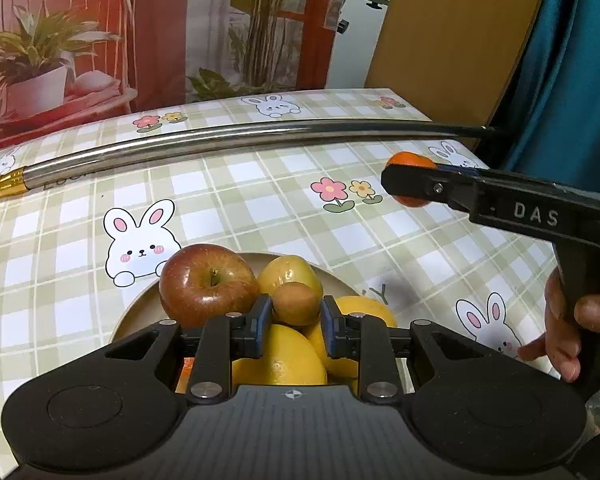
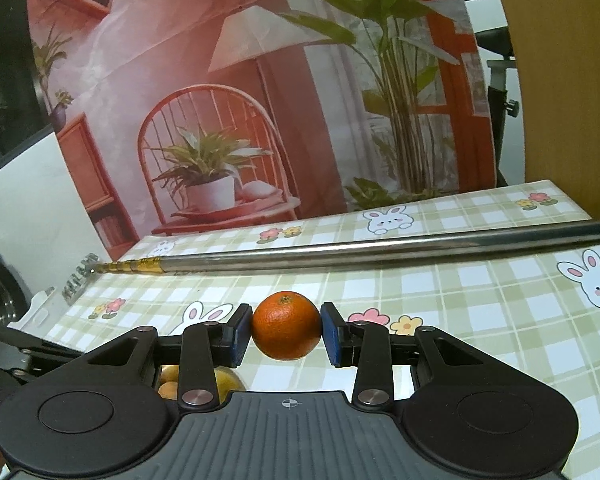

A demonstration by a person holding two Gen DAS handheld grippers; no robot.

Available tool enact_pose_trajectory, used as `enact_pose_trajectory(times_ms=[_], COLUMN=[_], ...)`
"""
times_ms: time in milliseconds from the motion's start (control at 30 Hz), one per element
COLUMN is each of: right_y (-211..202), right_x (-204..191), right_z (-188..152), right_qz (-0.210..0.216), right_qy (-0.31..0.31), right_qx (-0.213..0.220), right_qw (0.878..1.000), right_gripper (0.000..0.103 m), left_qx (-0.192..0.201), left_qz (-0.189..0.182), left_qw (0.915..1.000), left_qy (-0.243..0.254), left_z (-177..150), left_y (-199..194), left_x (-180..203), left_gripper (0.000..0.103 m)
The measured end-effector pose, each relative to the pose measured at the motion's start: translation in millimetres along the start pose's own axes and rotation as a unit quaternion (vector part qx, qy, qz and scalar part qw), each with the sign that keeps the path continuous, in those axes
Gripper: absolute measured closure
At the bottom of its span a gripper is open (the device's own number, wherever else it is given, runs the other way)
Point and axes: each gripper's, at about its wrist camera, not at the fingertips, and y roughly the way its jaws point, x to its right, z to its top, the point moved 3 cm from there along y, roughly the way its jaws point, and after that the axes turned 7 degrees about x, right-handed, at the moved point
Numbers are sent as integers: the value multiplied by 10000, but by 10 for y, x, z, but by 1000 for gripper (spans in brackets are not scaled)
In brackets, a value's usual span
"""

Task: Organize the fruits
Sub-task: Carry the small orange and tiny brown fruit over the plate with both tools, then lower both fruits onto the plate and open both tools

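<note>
A beige plate (image 1: 138, 300) on the checked tablecloth holds a red apple (image 1: 208, 284), a yellow-green fruit (image 1: 288, 270) and large yellow citrus fruits (image 1: 284, 360). My left gripper (image 1: 295, 320) hangs over this pile, its blue pads shut on a small brown kiwi (image 1: 295, 300). My right gripper (image 2: 287, 330) is shut on a small orange mandarin (image 2: 286, 326), held in the air above the table. In the left wrist view the mandarin (image 1: 410, 160) and the right gripper (image 1: 410, 184) sit to the right of the plate and beyond it. A hand (image 1: 568, 320) grips the right gripper's handle.
A long metal pole (image 1: 240, 140) with a gold end lies across the far part of the table (image 1: 240, 200). Behind the table hangs a printed backdrop (image 2: 220, 100) of a chair and plants. A wooden board (image 1: 452, 32) and teal cloth (image 1: 572, 60) stand at the right.
</note>
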Motion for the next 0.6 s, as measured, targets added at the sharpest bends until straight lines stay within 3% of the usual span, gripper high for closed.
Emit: enact_pose_trajectory(times_ms=[167,300,400,600], right_y=[-51,-101,-135,-188], right_x=[-33,-80,-152,-370], right_z=[-5,-16,-35,-114], right_qz=[10,75,171,410], right_qy=[-38,-81,-155,-347], right_qx=[-12,-53,-118,-285], right_qw=[10000,9999,9997,9981], right_gripper=[69,69,69,69], left_qx=[76,379,593,949], left_qz=[26,126,396,966], left_qw=[9997,9985,9957,9887], left_qy=[-247,-381,-584,-638], left_z=[21,61,98,79], left_y=[-92,-314,-492,-795], left_x=[-52,-123,-191,-269], left_gripper=[67,60,45,39])
